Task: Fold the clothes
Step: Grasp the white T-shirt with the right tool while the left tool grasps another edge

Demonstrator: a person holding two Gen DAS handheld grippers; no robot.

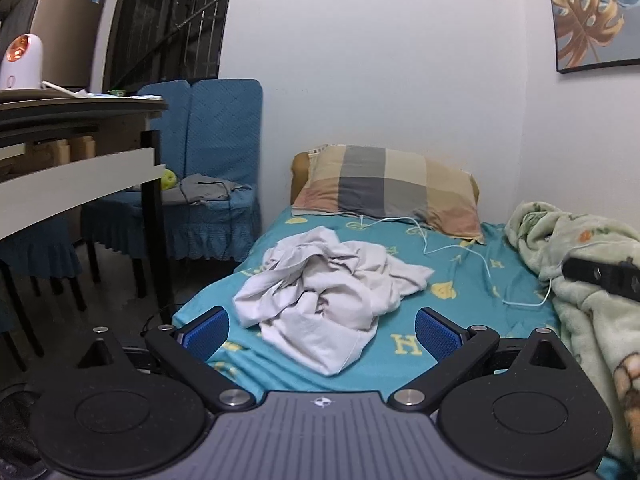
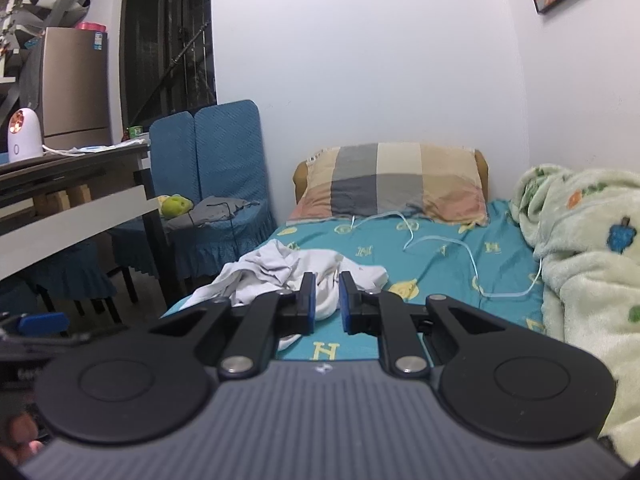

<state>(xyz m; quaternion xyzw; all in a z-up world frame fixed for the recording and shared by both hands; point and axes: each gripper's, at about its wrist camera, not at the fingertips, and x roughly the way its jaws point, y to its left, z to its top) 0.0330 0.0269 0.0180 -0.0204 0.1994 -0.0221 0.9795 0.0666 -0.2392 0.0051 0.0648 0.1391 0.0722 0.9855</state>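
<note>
Evidently, nothing is yet gripped: the crumpled pale grey cotton garment (image 1: pixel 320 284) on the teal patterned bed (image 1: pixel 460 276) is faced by the left gripper (image 1: pixel 322 330) with jaws spread and the right gripper (image 2: pixel 327 300) with jaws narrowed, empty; an edge must be seized and spread.

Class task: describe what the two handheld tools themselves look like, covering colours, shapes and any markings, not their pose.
The left tool and the right tool look alike: black jointed linkage arms with silver pivot bolts, two round black discs, blue ribbed pads inside the fingers, and a grey ridged body bearing a small round emblem. No cables or sleeves show.

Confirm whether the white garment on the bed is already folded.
No, the white garment lies in a crumpled heap on the teal sheet.
</note>
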